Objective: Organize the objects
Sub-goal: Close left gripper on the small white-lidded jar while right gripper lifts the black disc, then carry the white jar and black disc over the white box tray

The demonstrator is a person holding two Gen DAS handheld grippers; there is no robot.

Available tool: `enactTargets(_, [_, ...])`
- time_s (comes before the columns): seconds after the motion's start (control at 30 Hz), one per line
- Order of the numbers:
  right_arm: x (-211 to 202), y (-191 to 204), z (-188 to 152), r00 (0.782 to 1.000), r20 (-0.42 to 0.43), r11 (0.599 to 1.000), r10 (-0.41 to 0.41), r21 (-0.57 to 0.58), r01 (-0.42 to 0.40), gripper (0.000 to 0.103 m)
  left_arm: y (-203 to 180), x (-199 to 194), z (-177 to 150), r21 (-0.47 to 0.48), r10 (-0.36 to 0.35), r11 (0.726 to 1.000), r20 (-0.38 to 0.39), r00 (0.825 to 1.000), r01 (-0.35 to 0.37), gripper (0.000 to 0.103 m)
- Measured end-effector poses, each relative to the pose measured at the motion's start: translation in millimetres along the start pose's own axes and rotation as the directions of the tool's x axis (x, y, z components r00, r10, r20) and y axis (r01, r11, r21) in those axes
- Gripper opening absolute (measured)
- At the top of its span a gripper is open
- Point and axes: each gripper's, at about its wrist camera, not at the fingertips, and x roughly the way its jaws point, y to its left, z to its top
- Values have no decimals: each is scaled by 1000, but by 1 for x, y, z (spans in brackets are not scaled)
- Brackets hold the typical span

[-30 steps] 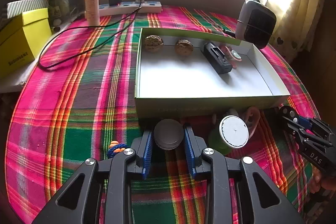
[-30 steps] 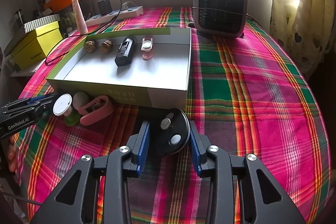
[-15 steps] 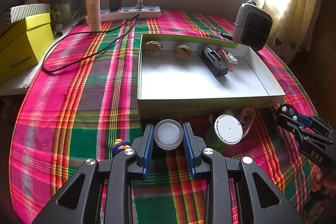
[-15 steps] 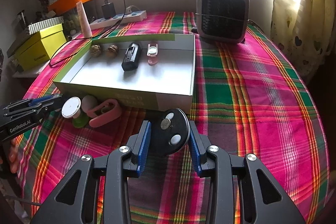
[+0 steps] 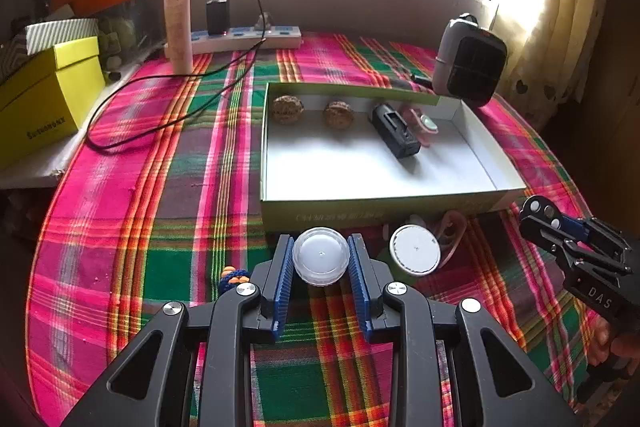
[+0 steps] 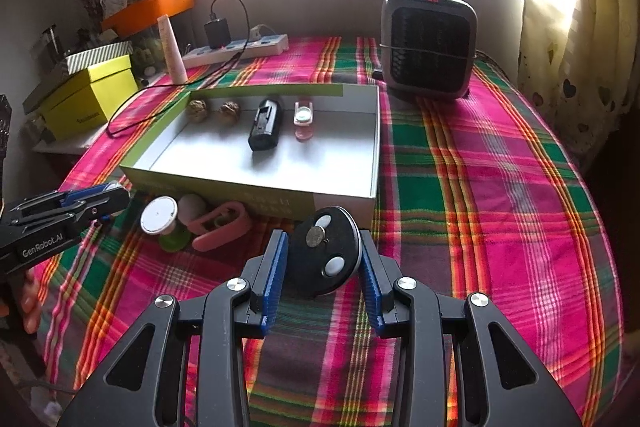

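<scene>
pink clip [image 5: 452, 227] mostly behind white cap [image 5: 415, 249], box print [image 5: 340, 217] unreadable

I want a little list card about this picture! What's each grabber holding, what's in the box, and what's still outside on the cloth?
left gripper: jaws shut on a clear round jar
right gripper: jaws shut on a black disc
tray box: two walnuts, black charger, pink clip
outside the box: white-capped green bottle, pink carabiner
table cover: plaid cloth

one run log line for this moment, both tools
left tool: shut on white jar | right tool: shut on black disc | both short of box | box: four items
</scene>
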Motion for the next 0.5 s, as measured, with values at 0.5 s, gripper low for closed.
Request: enactTargets(0.5, [-5,12,22,998,47,999,40,-19,-39,36,-1,-4,15,9,-3,1000,29,1000,3,26])
